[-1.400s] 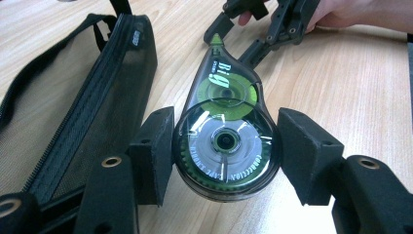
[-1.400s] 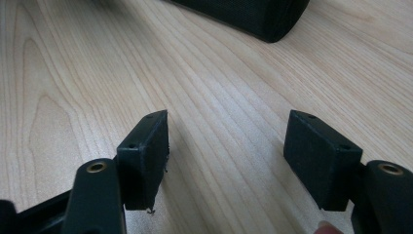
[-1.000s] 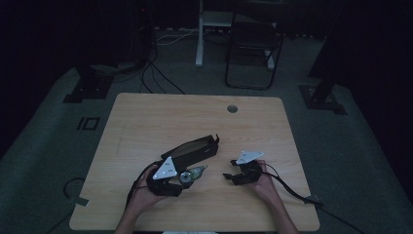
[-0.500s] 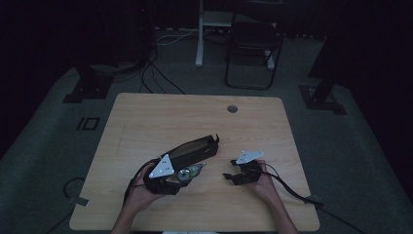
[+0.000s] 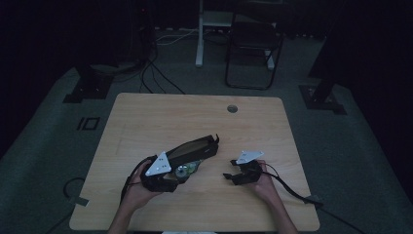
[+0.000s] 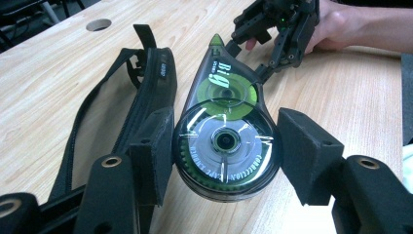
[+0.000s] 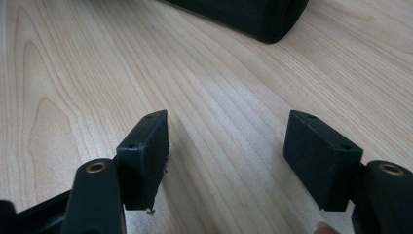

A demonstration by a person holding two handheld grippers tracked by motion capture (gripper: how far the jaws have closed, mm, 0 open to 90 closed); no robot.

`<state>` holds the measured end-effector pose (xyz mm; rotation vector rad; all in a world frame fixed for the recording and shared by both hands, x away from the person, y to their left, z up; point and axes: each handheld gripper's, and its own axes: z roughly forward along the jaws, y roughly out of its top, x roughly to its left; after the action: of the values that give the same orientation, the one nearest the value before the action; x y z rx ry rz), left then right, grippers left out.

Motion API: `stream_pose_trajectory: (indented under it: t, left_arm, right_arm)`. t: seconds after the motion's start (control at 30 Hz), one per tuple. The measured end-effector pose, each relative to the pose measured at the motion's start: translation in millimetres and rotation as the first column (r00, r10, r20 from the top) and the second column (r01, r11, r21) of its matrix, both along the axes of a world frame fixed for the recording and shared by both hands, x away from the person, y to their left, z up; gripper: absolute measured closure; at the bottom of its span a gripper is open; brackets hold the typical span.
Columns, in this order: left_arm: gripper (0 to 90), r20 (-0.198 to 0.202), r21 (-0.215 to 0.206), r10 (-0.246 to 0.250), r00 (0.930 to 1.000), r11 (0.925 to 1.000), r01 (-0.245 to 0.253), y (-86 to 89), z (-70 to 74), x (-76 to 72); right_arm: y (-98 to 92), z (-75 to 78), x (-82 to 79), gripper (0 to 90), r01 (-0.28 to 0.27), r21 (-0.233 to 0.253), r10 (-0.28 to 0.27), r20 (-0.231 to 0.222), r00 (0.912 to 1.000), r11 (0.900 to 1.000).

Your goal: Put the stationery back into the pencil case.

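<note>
**Tape dispenser between the left jaws**

Wooden table (image 5: 146, 117), cable hole (image 5: 232, 108) near far edge. Long black pouch (image 6: 146, 83) just beside the left jaw, strap loose on the wood. Left gripper (image 6: 226, 161) spread around correction tape dispenser (image 6: 226, 141); left pad touching, right pad just clear. Long axis away from the camera, green tip toward right gripper (image 5: 233, 176), jaws wide, empty.

High view: overhead, facing forward over whole table (image 5: 146, 117). Gripper views — low, close to the wood; left's upper right catches right gripper (image 6: 277, 29).
</note>
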<state>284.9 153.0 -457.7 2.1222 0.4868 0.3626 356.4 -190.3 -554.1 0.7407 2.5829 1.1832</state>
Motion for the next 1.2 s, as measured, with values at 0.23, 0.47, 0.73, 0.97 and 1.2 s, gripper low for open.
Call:
stream_pose_trajectory:
  t: [0.23, 0.47, 0.73, 0.97, 1.2]
  left_arm:
    - [41.7, 0.013, -0.005, 0.009, 0.9999, 0.9999, -0.009, 4.7, 5.2, 0.3]
    - [41.7, 0.022, -0.006, 0.009, 0.9997, 0.9999, -0.009, 7.7, 10.1, 1.8]
    - [41.8, 0.030, -0.012, 0.014, 0.9995, 0.9998, -0.013, 8.8, 13.5, 4.6]
    - [41.7, 0.042, -0.010, 0.015, 0.9990, 0.9998, -0.014, 9.5, 18.5, 7.3]
    - [41.7, 0.047, -0.010, 0.018, 0.9987, 0.9998, -0.018, 9.6, 20.8, 11.8]
  right_arm:
    - [0.0, 0.0, 0.0, 32.7, -0.001, 0.000, 0.001, 0.001, 1.0000, 1.000]
    - [0.1, 0.0, -0.1, 32.8, -0.001, -0.001, 0.001, 0.002, 1.0000, 1.000]
    - [0.1, 0.0, -0.1, 32.7, -0.001, -0.002, 0.001, 0.002, 1.0000, 1.000]
    - [0.1, 0.0, -0.1, 32.7, -0.001, -0.001, 0.001, 0.001, 1.0000, 1.000]
    - [0.0, 0.0, 0.0, 32.7, -0.001, 0.000, 0.001, 0.001, 1.0000, 1.000]
